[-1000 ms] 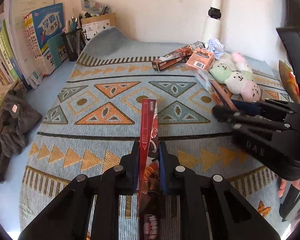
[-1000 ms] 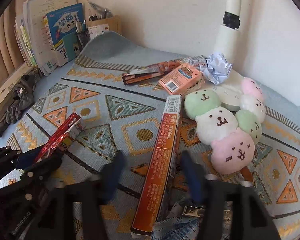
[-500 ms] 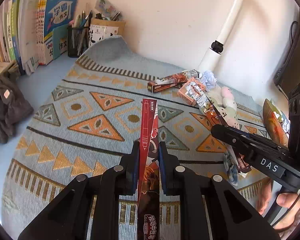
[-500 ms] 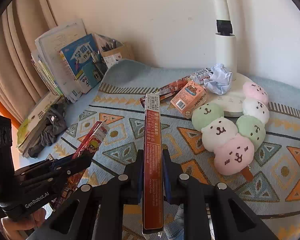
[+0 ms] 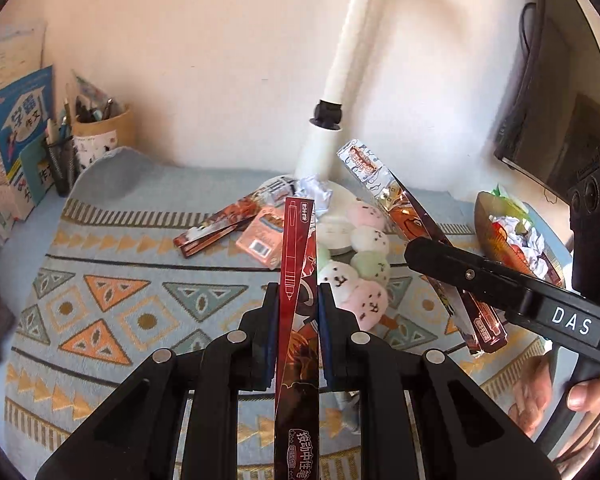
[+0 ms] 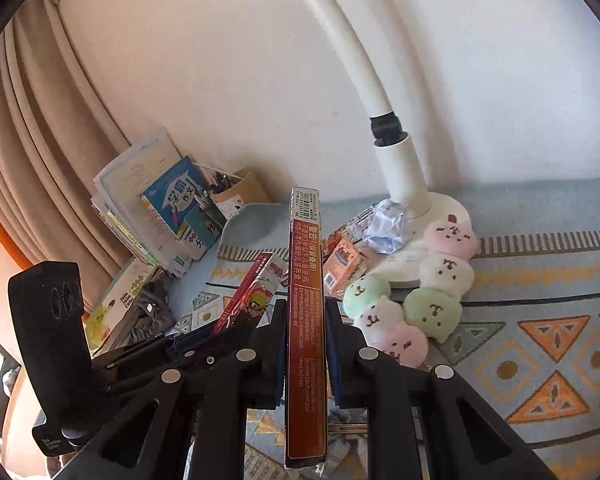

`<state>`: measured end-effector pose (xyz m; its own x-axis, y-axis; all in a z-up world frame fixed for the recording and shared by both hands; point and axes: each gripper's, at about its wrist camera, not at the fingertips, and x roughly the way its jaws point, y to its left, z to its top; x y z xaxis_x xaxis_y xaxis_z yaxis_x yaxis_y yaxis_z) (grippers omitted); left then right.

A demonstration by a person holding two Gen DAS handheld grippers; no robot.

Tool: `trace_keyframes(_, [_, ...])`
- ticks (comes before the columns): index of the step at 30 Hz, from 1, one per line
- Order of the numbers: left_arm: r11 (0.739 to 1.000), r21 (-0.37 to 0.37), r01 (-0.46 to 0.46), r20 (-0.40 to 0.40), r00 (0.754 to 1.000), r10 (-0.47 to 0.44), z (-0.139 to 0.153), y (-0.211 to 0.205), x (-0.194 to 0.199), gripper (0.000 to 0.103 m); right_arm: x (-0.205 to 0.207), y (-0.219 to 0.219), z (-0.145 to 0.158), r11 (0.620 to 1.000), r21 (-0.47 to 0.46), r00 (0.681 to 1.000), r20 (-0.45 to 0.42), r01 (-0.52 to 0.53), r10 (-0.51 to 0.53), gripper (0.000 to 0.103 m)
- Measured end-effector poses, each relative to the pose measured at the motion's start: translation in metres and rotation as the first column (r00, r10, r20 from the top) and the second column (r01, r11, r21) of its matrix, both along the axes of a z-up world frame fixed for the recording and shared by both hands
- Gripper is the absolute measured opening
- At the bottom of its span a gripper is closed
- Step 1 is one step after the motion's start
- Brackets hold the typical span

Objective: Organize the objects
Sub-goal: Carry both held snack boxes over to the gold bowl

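Long red glossy pen box [image 5: 296,280]: flat narrow carton, pen outline drawn on the edge face, white Chinese characters near the lower end. Held clear of the patterned mat, long axis pointing forward, clamped between the left tongs [image 5: 298,300].

Long orange-brown narrow carton [image 6: 305,320]: barcode label at the far end, small white printed text down the face. Raised, near upright, clamped between the right tongs [image 6: 306,312].

Third long brown-red box [image 5: 216,226]: lies flat on the mat near the lamp base, beside a small pink carton [image 5: 262,236].
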<state>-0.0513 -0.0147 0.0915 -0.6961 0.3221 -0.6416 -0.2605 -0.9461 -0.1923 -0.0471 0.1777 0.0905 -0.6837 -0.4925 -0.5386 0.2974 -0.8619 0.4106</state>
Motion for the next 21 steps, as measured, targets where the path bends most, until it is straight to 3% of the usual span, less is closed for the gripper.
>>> trace_keyframes(13, [0.979, -0.027, 0.201, -0.084, 0.976, -0.203, 0.044, 0.134, -0.037, 0.014, -0.017, 0.144, 0.024, 0.969, 0.057, 0.970, -0.028, 0.241, -0.240, 0.016])
trace_keyframes(15, [0.974, -0.018, 0.228, -0.086, 0.970, -0.228, 0.048, 0.153, -0.042, 0.014, -0.017, 0.167, 0.019, 0.961, 0.025, 0.962, -0.023, 0.274, -0.273, 0.017])
trace_keyframes(17, [0.968, -0.012, 0.250, -0.082, 0.965, -0.250, 0.050, 0.172, -0.045, 0.014, -0.013, 0.191, 0.013, 0.942, -0.003, 0.942, 0.006, 0.335, -0.335, 0.017])
trace_keyframes(21, [0.953, 0.050, 0.298, -0.074, 0.953, -0.294, 0.051, 0.208, -0.052, 0.014, -0.002, 0.219, 0.018, 0.878, 0.102, 0.884, -0.035, 0.468, -0.467, 0.017])
